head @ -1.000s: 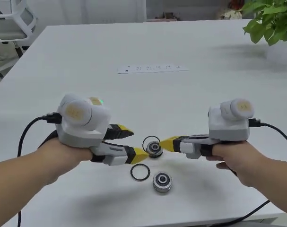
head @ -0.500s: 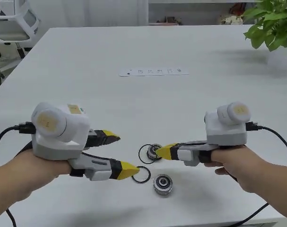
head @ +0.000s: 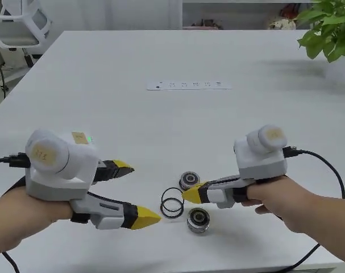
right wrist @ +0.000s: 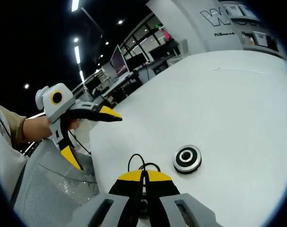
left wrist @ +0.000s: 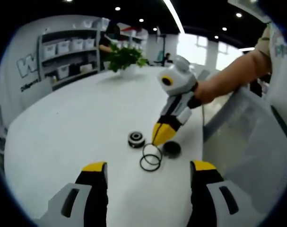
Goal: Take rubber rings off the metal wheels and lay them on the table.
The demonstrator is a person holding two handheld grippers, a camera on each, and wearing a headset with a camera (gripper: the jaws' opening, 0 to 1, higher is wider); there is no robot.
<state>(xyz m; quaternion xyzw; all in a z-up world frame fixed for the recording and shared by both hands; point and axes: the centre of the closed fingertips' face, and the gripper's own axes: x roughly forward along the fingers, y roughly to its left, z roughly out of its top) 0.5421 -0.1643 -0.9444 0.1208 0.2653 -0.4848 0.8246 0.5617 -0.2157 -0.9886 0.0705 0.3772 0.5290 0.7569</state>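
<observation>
Two metal wheels lie near the table's front edge, one (head: pixel 189 180) behind the other (head: pixel 198 219). Left of them, two black rubber rings overlap flat on the table: the farther ring (head: pixel 172 195) and the nearer ring (head: pixel 171 209). My right gripper (head: pixel 188 195) is shut, its yellow tips pinching the farther ring's right edge. In the right gripper view, that ring (right wrist: pixel 136 161) curves out from the shut gripper (right wrist: pixel 143 174), with a wheel (right wrist: pixel 186 159) to the right. My left gripper (head: pixel 139 192) stands open and holds nothing, left of the rings (left wrist: pixel 151 158).
A white power strip (head: pixel 188 85) lies flat at mid-table. A green plant (head: pixel 328 28) stands at the far right corner. A white chair (head: pixel 19 23) stands beyond the far left corner. Cables trail from both grippers toward the front edge.
The ring has come off the farther wheel, and my right gripper has drawn it toward me beside the other ring. My left gripper has pulled back to the left, open.
</observation>
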